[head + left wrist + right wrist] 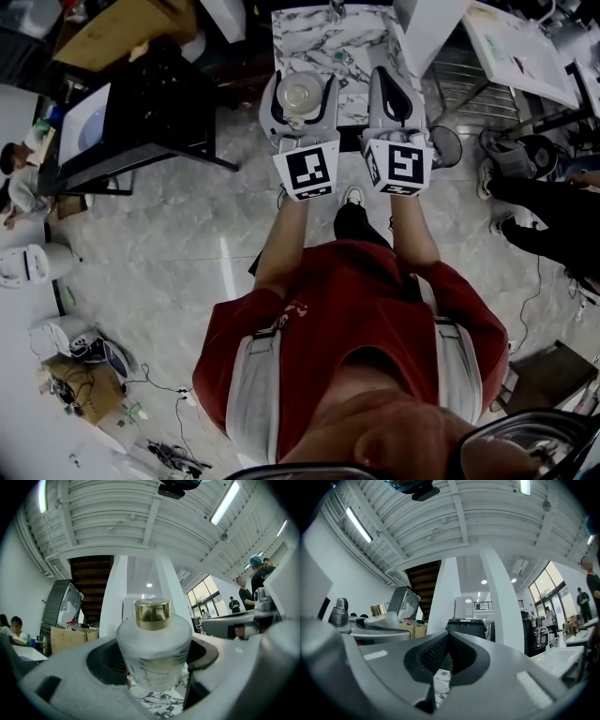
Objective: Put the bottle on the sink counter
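Held: left gripper point(300, 92) fingers point(70, 677) pinched the bottle point(153, 656).
Right gripper point(448, 654): fingers pressed together, empty.
Remaining: bottle was not yet on the tabletop point(323, 42).

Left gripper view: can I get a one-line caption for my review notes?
Left tool holding a frosted bottle with a gold cap over the marble counter.

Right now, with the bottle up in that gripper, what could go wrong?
The bottle is round and frosted, held only at its sides by the left hand-held gripper, so it might slip and fall. It hangs near the front edge of the marble counter; set down there, it could tip off. The shut right hand-held gripper is close beside it and might bump it.
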`<state>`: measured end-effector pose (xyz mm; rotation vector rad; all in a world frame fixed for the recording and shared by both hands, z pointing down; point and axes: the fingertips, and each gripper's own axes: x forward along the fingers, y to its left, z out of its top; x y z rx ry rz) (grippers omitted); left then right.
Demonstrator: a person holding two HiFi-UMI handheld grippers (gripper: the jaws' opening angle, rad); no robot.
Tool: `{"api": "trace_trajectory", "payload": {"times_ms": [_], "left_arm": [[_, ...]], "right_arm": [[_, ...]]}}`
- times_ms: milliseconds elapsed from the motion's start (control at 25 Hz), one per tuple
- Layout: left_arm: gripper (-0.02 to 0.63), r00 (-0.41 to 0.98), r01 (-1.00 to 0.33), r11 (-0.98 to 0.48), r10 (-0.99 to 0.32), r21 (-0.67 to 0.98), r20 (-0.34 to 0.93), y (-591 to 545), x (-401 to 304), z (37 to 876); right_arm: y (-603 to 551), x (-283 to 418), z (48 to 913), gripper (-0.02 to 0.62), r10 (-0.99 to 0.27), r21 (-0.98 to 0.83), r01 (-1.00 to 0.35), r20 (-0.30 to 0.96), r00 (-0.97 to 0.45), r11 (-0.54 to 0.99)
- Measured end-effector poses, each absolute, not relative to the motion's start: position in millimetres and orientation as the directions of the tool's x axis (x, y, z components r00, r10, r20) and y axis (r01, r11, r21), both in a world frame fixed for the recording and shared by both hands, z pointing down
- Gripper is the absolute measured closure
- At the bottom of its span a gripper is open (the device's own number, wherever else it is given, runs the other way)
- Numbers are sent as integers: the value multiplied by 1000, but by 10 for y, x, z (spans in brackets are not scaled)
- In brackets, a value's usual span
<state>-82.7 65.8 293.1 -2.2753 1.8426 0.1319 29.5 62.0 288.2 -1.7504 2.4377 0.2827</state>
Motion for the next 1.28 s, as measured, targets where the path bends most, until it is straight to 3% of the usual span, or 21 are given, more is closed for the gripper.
{"api": "trace_trajectory", "payload": {"times_ms": [1280], "left_arm": [[268,153,-985,-136,-974,-108,-169,-1517,-228,2913]], "right_arm": [[-1584,948,2983,595,-914,6,-930,-183,-362,367]]}}
